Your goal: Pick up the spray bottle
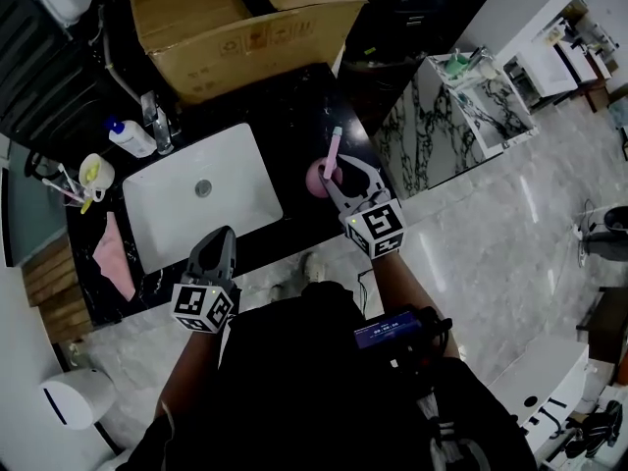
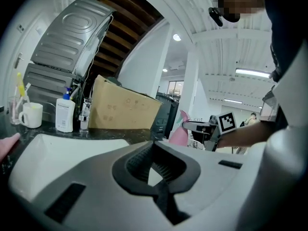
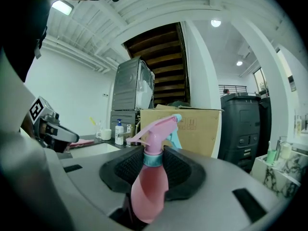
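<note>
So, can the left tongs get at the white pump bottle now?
Probably yes: only the sink lies between the left tongs and the pump bottle, though the faucet stands close beside it.

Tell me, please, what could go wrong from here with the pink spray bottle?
1. The right gripper appears to clamp the spray bottle on its smooth, pear-shaped body, so it might slip or tilt when lifted.
2. The bottle is close to the counter's front edge, so a drop could send it to the floor.
</note>
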{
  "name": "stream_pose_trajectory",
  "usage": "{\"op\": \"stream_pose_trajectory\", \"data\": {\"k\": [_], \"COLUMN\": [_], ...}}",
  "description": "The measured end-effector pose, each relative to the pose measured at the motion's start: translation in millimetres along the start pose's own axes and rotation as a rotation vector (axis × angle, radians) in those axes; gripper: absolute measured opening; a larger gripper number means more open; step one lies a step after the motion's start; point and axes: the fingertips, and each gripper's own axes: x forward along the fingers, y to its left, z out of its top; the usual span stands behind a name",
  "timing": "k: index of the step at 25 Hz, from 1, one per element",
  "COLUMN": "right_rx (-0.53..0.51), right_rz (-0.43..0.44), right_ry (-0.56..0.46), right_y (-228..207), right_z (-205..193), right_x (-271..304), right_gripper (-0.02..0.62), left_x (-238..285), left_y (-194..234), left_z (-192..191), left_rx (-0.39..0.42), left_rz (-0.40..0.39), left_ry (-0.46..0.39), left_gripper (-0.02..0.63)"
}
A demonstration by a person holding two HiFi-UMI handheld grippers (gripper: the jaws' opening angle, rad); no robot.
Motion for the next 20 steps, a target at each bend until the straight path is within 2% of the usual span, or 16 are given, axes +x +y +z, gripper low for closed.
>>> {"op": "stream_pose_trajectory", "data": {"k": [20], "right_rx": [-0.002], "right_rz": [-0.261], "right_ry": [0.004], "right_y": [52], "right_z": [-6], "right_x": [-114], "right_gripper": [0.144], "left_x": [-44], "left_y": [-38], "left_z": [-16], "left_rx": [0.073], "left_rz": [-0.262], "left_ry": [0.016], "left_gripper": [0.008]}}
